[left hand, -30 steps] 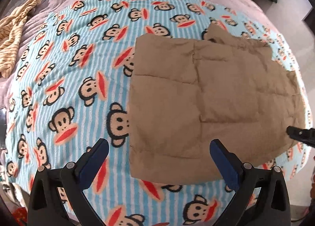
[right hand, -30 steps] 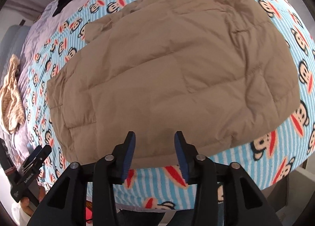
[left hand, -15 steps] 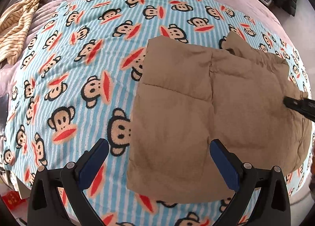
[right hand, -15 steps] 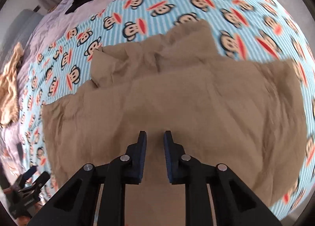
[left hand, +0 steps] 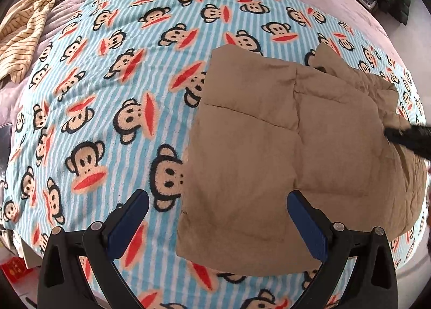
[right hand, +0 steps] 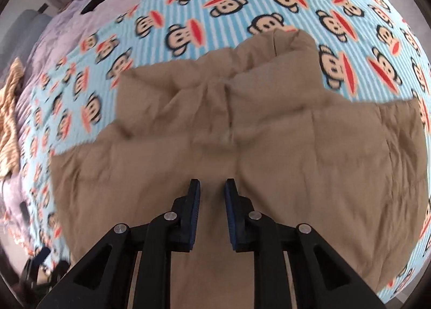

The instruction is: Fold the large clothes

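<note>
Right gripper (right hand: 211, 188) hovers over the tan quilted puffer jacket (right hand: 269, 153), its jaws just narrowed, nothing between them; the left gripper (left hand: 218, 217) is spread wide. I judge a fold is being prepared, so next a jacket edge needs pinching.

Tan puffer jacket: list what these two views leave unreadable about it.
- Tan puffer jacket, left wrist view: its right side runs off the frame edge, partly behind the blurred right gripper.
- Right wrist view: near hem hidden under the gripper fingers.
- Right wrist view: motion blur; pads contacting fabric cannot be told.
- Collar: bunched, front or back unclear.
</note>
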